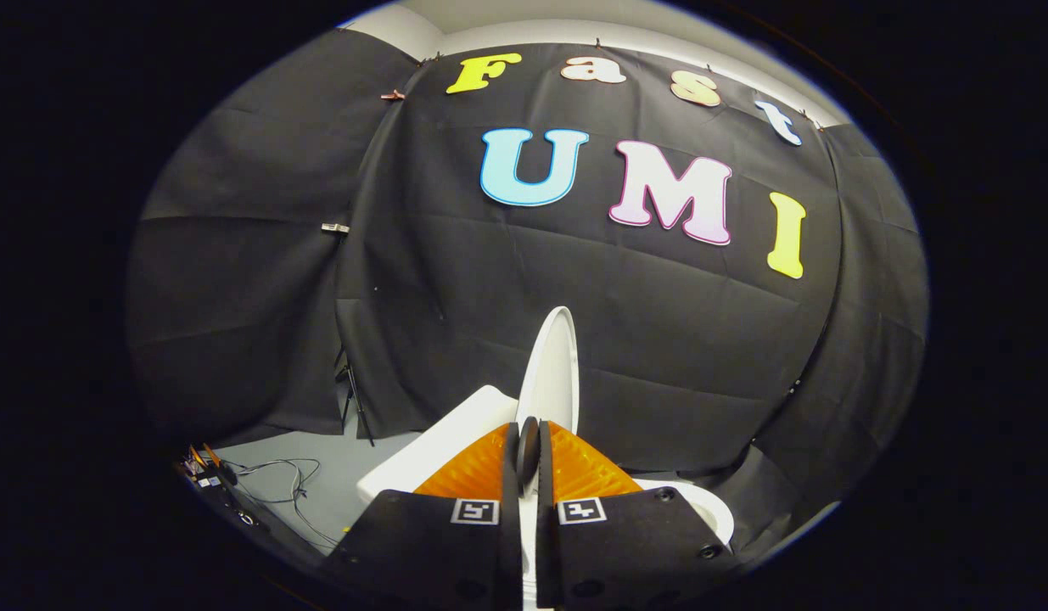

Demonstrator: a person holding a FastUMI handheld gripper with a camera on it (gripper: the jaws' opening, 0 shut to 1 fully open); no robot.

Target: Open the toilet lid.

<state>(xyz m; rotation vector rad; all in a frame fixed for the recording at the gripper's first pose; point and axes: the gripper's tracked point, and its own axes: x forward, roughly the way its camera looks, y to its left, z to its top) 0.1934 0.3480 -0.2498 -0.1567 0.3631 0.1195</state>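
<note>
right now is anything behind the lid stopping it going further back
Nothing visible does. The toilet lid stands raised on edge, its rim pinched between the gripper fingers. Beyond it hangs just the black cloth wall; the tank sits beside it.

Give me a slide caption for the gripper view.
Tongs shut on the raised toilet lid, held nearly upright.

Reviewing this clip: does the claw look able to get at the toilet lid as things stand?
Likely yes: the claw appears already closed on the edge of the raised toilet lid, which stands edge-on between and beyond its fingers, with nothing in the way.
</note>
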